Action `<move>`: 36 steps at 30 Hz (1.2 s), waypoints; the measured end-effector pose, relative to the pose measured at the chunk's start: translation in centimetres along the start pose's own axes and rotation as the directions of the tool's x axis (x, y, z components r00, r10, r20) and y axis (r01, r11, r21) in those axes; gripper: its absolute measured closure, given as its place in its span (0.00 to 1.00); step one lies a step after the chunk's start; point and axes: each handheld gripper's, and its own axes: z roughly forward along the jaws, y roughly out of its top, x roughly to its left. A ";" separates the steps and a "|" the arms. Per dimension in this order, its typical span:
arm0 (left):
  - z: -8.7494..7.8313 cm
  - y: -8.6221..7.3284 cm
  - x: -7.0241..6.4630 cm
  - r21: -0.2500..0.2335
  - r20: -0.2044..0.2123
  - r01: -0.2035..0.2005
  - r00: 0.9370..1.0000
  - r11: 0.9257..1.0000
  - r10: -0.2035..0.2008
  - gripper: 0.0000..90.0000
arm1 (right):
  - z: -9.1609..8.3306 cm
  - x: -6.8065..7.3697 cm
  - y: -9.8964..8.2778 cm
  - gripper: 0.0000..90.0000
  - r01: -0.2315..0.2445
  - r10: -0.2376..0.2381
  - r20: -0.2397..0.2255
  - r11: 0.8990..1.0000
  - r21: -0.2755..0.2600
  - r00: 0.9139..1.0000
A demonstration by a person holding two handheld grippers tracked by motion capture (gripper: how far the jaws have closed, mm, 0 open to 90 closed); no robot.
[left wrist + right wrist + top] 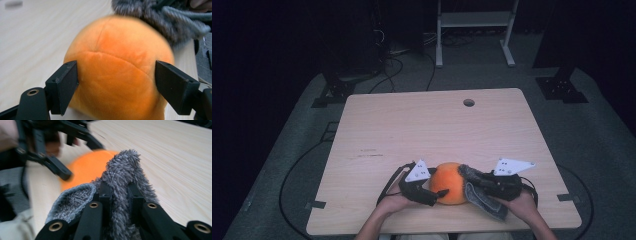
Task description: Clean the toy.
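While left gripper (116, 82) straddles orange plush ball (117, 72), right gripper (119, 192) pinches grey cloth (122, 170)

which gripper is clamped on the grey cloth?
The right gripper: its jaws pinch the grey cloth. The left gripper has its jaws spread either side of the orange plush ball.

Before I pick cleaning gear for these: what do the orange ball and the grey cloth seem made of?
The round orange plush ball looks like short-pile velvety fabric, matte, with stitched seams. The fuzzy grey cloth seems to be terry or microfibre: long shaggy fibres, looped underside.
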 end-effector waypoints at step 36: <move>-0.4 -1.3 0.3 0.006 0.019 -0.008 1.000 1.000 0.008 0.18 | -0.8 -1.0 -0.9 0.86 -0.135 0.130 -0.082 0.989 -0.054 0.988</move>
